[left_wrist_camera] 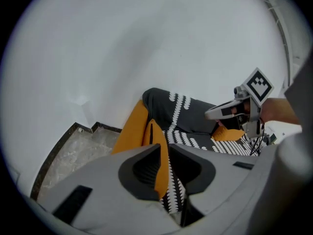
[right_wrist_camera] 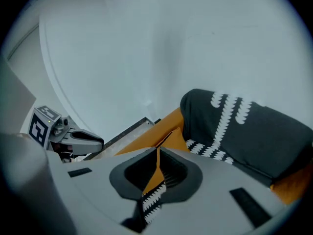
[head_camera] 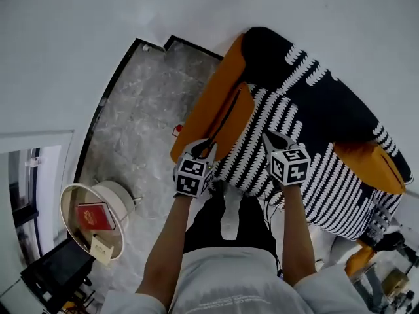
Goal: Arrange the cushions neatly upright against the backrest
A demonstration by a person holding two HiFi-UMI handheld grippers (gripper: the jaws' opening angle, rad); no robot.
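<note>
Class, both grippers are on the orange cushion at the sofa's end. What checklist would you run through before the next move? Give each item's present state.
1. Right gripper clamped on the orange cushion: ok, the jaws pinch its corner.
2. Left gripper on the same cushion: ok, its edge sits between the jaws.
3. Cushion upright against the backrest: not ok, it is held at the seat's end.
4. Second cushion upright: not ok, it appears to lie on the seat.
5. Grip firm enough to lift: cannot tell.
</note>
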